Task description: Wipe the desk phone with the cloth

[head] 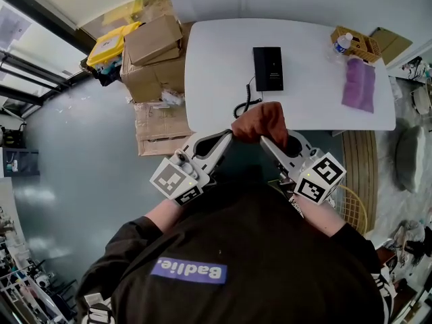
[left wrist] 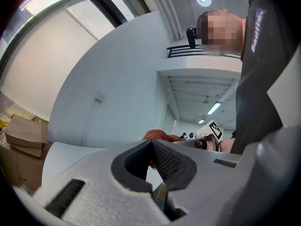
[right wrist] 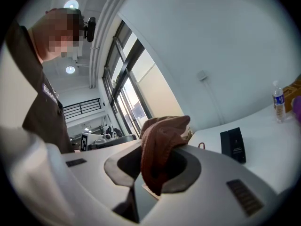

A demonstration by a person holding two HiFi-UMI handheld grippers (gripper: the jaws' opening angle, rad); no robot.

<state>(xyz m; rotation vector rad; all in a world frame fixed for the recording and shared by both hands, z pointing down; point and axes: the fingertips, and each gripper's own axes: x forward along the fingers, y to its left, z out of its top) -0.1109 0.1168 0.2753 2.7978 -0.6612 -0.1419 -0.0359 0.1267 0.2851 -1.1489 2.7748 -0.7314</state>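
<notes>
The black desk phone [head: 268, 67] lies flat on the white table [head: 216, 79], its coiled cord [head: 244, 103] trailing toward the near edge. A bunched reddish-brown cloth [head: 260, 121] hangs in the air just before that edge, well short of the phone. My right gripper [head: 263, 139] is shut on the cloth [right wrist: 160, 145], which spills out over its jaws. The left gripper [head: 231, 135] meets the cloth's left side with its tips pressed together. In the left gripper view the cloth [left wrist: 157, 135] shows just past the tips, a sliver between the pads. The phone [right wrist: 233, 145] appears beyond the right jaws.
A purple cloth [head: 359, 84] lies at the table's right end beside a wicker basket [head: 358, 44] and a water bottle [head: 342, 42]. Cardboard boxes [head: 152, 52] are stacked on the floor left of the table. A woven chair [head: 351, 204] stands at my right.
</notes>
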